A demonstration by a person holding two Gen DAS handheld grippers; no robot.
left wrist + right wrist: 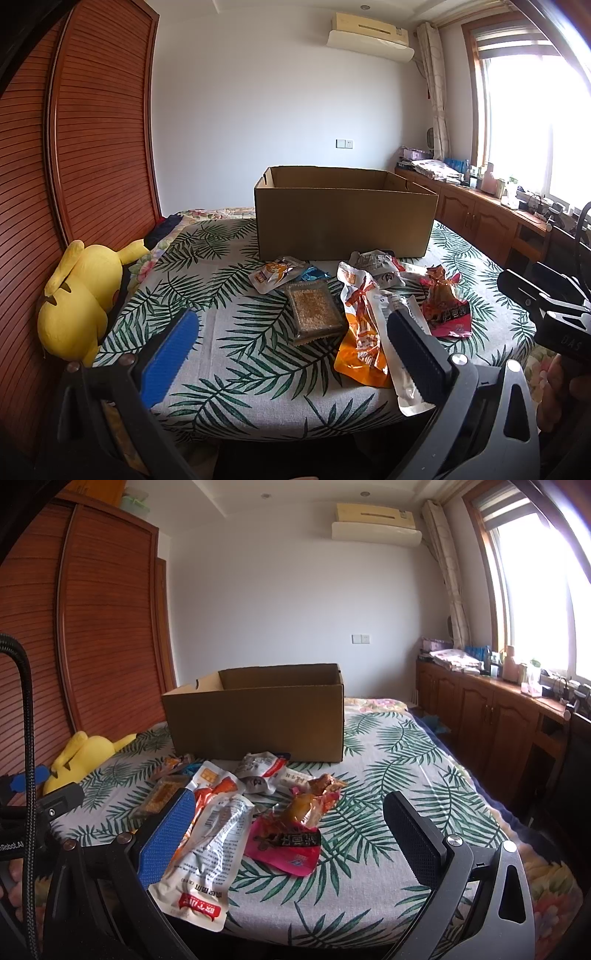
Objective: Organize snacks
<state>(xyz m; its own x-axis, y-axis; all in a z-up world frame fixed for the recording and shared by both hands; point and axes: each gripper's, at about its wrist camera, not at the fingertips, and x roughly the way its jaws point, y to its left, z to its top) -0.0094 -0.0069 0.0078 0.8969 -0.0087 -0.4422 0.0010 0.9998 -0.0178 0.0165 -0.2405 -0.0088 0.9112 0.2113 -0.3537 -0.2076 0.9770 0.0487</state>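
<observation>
We see the left gripper [291, 339] at the bottom of the left wrist frame, jaws wide and holding nothing; between them, lower centre of frame, lies a clear tray of crumbly snack [316, 314] on the bed [229, 332], whose cover has a green leaf print. Just right of the tray lies an orange packet [364, 347], and over its right edge a long white packet [399, 354]; a red packet [447, 314] sits right of centre, near them. Smaller packets [277, 275] cluster just in front of the open cardboard box [343, 221], which stands at frame centre on the bed. A yellow plush toy [79, 299] lies at the left edge.

In the right wrist frame the right gripper [291, 834] is at the bottom, jaws wide and empty; the long white packet [207, 853] lies beside the blue left pad [168, 838], but we cannot tell whether they touch. The red packet [288, 843] lies between the jaws, and the box [258, 723] is left of centre.
</observation>
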